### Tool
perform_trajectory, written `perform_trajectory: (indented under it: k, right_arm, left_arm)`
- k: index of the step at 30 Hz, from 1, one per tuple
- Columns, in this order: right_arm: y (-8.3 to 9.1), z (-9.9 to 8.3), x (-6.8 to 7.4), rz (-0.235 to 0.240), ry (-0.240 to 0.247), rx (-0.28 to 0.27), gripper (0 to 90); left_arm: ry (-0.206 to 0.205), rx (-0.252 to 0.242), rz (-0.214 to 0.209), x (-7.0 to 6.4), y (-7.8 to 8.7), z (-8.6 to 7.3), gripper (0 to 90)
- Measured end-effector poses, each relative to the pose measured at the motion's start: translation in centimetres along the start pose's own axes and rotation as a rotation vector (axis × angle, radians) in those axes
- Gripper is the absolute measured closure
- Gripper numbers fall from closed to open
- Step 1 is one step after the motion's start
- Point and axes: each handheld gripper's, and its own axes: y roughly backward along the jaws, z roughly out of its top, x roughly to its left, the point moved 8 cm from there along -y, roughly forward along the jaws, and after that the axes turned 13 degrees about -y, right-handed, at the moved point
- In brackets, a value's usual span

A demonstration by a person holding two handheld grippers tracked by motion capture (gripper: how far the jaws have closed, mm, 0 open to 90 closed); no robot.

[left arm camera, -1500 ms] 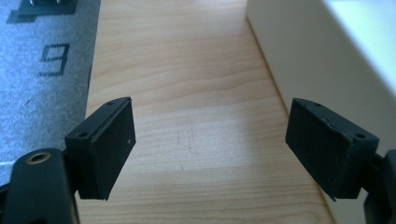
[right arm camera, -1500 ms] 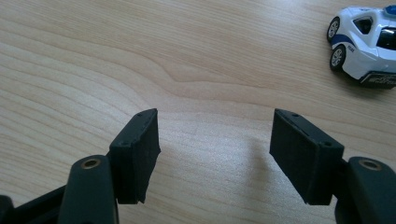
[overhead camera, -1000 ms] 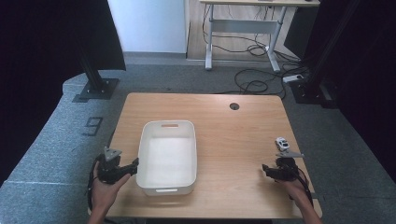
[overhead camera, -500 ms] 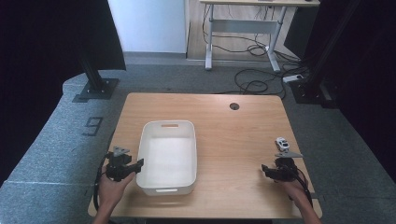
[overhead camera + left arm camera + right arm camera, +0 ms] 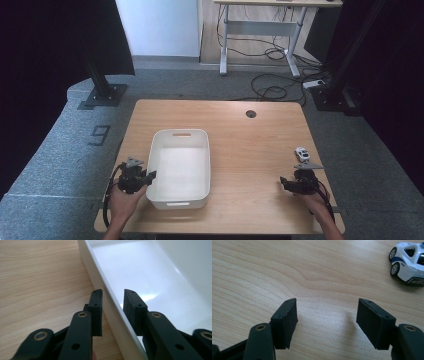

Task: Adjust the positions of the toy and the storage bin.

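Light-grained wood forms the rectangular table top (image 5: 250,140), the largest item in the high view, with a round cable hole (image 5: 251,114) near its far edge. On its left half lies a white rectangular plastic bin (image 5: 180,167), long axis running from the near edge toward the far edge, a handle slot at each short end, interior bare. The bin's near short wall sits close to the table's near edge; a broad stretch of bare wood separates its right wall from the right-hand items.

The left gripper (image 5: 148,175), held in a hand at the bin's left long wall, is seen from above at the rim. The left gripper view supplies what the high view cannot: the left gripper (image 5: 113,300) has its jaws parted and set astride the wall, one outside over the wood, one inside over the bin floor, with the rim between them. Whether the pads touch the wall cannot be told.

The right gripper (image 5: 283,181) rests near the table's near right corner, jaws pointing left. In the right gripper view the right gripper (image 5: 327,312) stands wide apart over bare wood, holding nothing.

A small white toy car with blue markings (image 5: 301,154) sits just beyond the right hand, close to the right edge. The toy car (image 5: 409,262) is detailed in the right gripper view, wheels down, clear of the jaws.
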Motion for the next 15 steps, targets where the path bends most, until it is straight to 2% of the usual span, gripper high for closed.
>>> perform_trajectory:
  k: [6, 15]
  right_arm:
    - [0.02, -0.02, 0.04, 0.001, 0.005, 0.0, 32.7]
    - [-0.03, -0.07, 0.08, -0.003, 0.008, 0.004, 32.7]
  left_arm:
    - [-0.013, -0.033, 0.026, 0.04, 0.06, 0.05, 72.5]
    - [-0.002, -0.042, 0.017, -0.01, 0.02, 0.07, 73.5]
